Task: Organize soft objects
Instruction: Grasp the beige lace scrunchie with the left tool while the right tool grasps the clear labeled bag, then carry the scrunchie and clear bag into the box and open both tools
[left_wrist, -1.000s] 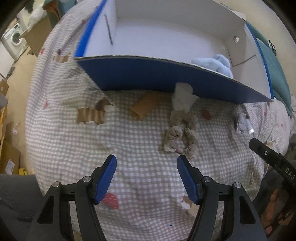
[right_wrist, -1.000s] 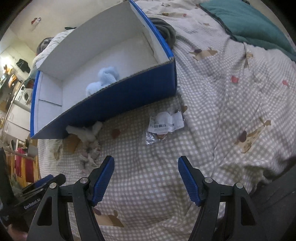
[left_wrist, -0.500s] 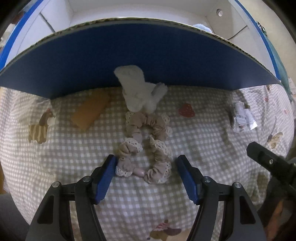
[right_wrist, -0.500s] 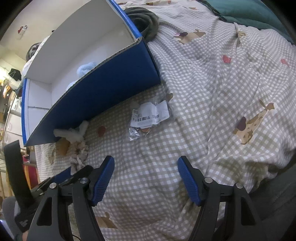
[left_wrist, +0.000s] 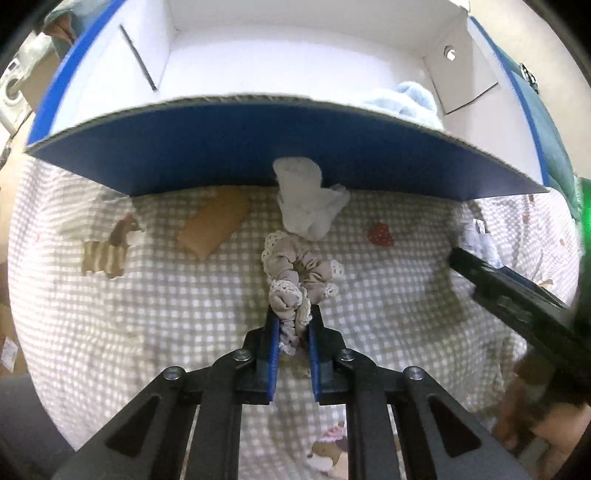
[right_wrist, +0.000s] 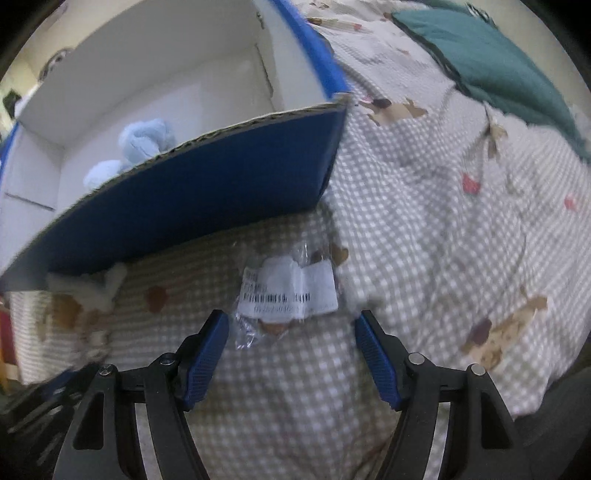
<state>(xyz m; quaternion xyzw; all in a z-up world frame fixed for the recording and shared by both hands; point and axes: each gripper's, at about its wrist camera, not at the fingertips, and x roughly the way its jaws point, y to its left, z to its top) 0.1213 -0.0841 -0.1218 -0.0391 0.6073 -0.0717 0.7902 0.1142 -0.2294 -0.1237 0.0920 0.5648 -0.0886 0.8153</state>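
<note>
A beige lace-trimmed scrunchie lies on the checked bedspread in front of a blue cardboard box. My left gripper is closing, and its blue pads pinch the scrunchie's near end. A white crumpled cloth rests against the box wall just beyond. A light blue soft thing sits inside the box. In the right wrist view my right gripper stands open, low over a clear plastic packet with a white barcode label, nothing between its pads.
The box is white inside and open on top, with the light blue soft thing in it. A teal pillow lies at the far right. A tan flat patch is left of the white cloth.
My left gripper moved up to the scrunchie and closed on its near end. My right gripper came down and forward until the plastic packet lies just ahead of its open fingers.
</note>
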